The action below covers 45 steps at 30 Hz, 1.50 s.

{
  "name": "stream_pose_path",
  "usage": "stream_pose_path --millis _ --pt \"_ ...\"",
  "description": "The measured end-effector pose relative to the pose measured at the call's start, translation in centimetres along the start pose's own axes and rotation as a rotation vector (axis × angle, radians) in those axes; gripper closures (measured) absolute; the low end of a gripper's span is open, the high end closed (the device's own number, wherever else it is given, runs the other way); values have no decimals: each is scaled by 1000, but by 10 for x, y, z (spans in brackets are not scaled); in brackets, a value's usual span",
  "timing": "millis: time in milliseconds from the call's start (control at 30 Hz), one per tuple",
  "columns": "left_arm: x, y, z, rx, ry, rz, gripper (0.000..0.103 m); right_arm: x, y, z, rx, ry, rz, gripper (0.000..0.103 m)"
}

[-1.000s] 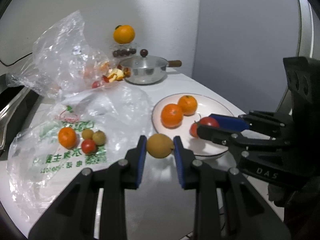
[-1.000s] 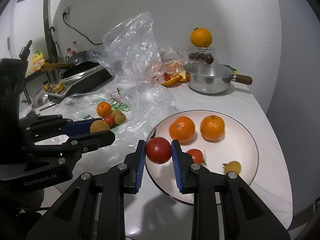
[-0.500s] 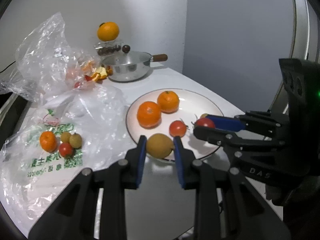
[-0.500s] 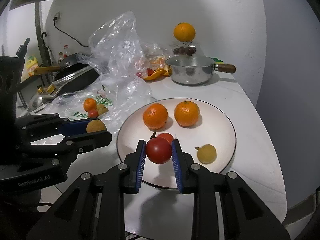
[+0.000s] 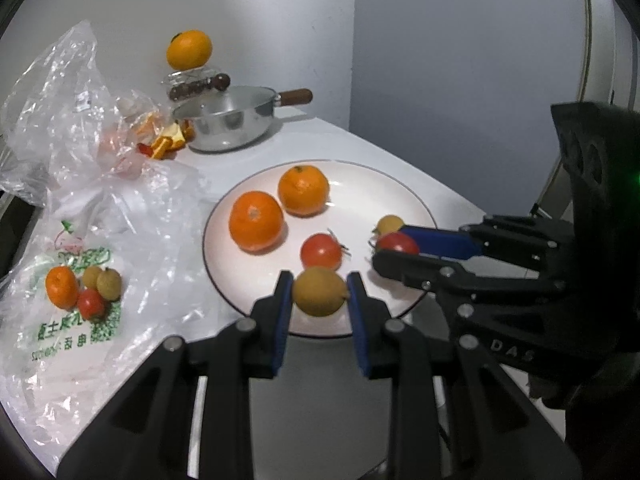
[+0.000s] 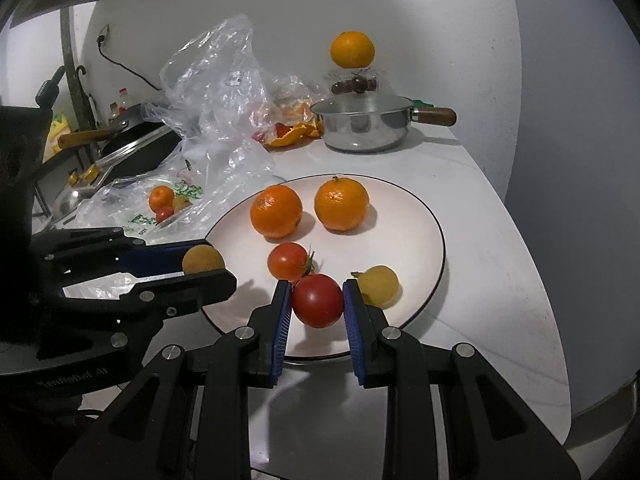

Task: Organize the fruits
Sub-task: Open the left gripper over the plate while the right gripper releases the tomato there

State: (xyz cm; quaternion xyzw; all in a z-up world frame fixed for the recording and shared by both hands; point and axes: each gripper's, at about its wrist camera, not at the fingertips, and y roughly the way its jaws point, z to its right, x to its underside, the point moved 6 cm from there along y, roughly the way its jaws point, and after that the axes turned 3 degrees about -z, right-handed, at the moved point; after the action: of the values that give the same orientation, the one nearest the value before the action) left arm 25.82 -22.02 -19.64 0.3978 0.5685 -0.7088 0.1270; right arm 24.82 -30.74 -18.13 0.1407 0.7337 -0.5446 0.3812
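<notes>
My left gripper [image 5: 319, 294] is shut on a small yellow-brown fruit [image 5: 318, 291], held over the near rim of the white plate [image 5: 384, 184]. My right gripper [image 6: 317, 305] is shut on a red tomato [image 6: 317, 305] above the plate's [image 6: 416, 216] front part. On the plate lie two oranges [image 6: 276, 211] [image 6: 341, 203], a small tomato [image 6: 287, 261] and a yellow fruit [image 6: 379, 285]. From the left wrist view the right gripper [image 5: 394, 245] reaches in from the right with its tomato. An orange [image 5: 61, 286], a tomato and two small brown fruits rest on a printed plastic bag [image 5: 76, 320] at the left.
A steel saucepan [image 6: 362, 126] with a wooden handle stands at the back, with orange peels [image 6: 294, 134] beside it. Behind it an orange [image 6: 352, 49] sits on a clear box. Crumpled clear bags [image 6: 216, 92] pile at the left, with a stove and pan [image 6: 128, 140] beyond. The table edge curves at the right.
Both grippers have moved forward and down over the plate with their fruits still held. The plate and its fruits now appear larger and closer.
</notes>
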Motion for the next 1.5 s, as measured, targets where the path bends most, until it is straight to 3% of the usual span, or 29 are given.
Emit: stream_pose_path --millis 767,1500 --pt "4 5 -4 -1 -51 -48 71 0 -1 -1 -11 -11 -5 75" --pt "13 -44 -52 -29 -118 25 70 -22 -12 -46 23 -70 -2 75"
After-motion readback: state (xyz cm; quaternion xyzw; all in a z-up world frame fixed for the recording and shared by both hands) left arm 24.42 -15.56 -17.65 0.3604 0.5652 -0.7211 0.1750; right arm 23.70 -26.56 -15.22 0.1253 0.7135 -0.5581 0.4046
